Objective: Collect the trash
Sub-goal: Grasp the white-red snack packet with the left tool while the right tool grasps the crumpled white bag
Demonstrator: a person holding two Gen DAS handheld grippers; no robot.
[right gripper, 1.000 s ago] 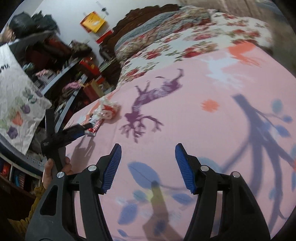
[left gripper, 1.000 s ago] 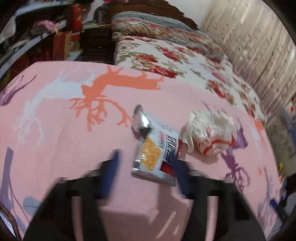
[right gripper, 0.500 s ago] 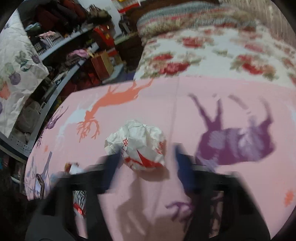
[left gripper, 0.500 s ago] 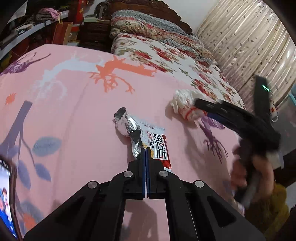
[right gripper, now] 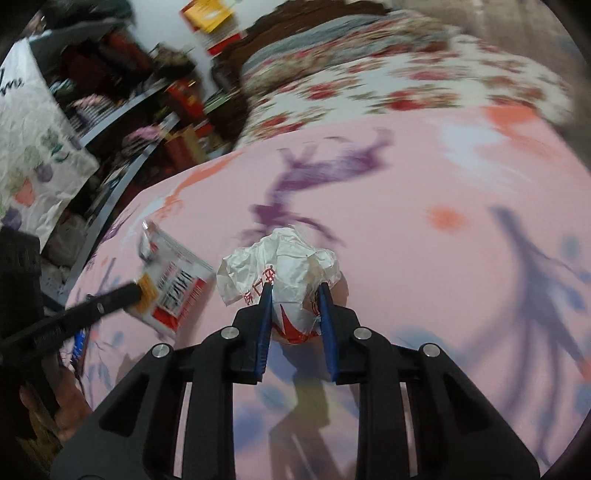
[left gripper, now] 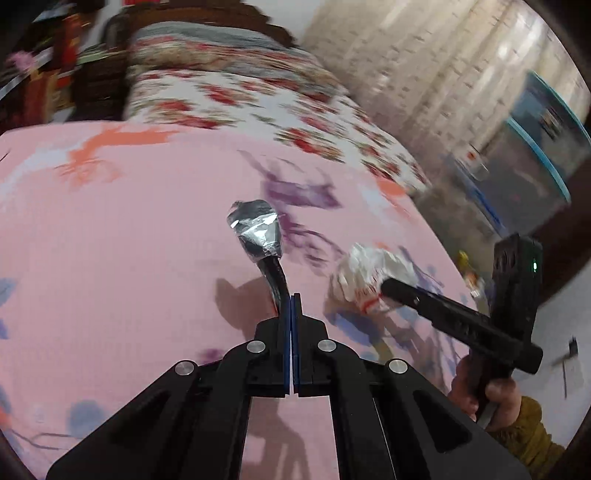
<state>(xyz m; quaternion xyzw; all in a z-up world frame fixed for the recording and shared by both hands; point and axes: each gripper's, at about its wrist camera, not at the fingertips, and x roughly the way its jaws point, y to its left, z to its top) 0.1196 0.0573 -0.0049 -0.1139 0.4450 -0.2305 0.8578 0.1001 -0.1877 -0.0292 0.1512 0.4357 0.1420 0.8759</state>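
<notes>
My left gripper point(left gripper: 291, 301) is shut on a snack packet point(left gripper: 258, 236), which hangs edge-on above the pink bedcover point(left gripper: 129, 240) with its silver foil end up. The right wrist view shows the same packet point(right gripper: 173, 280), white and red, in the left gripper point(right gripper: 136, 291). My right gripper point(right gripper: 295, 291) is shut on a crumpled white plastic bag point(right gripper: 280, 262) with red print, its blue pads point(right gripper: 266, 306) pressing into both sides. In the left wrist view that bag point(left gripper: 365, 273) sits at the tip of the right gripper point(left gripper: 388, 286), held by a hand point(left gripper: 480, 391).
A floral quilt point(left gripper: 258, 103) and a dark wooden headboard point(left gripper: 207, 22) lie beyond the pink cover. Cluttered shelves point(right gripper: 122, 96) stand to the left. A curtain point(left gripper: 424, 55) and a blue-rimmed container point(left gripper: 535, 147) are at the right, past the bed's edge.
The left gripper shut on the snack packet and raised it off the cover. The right gripper swung over to the crumpled bag and shut on it.
</notes>
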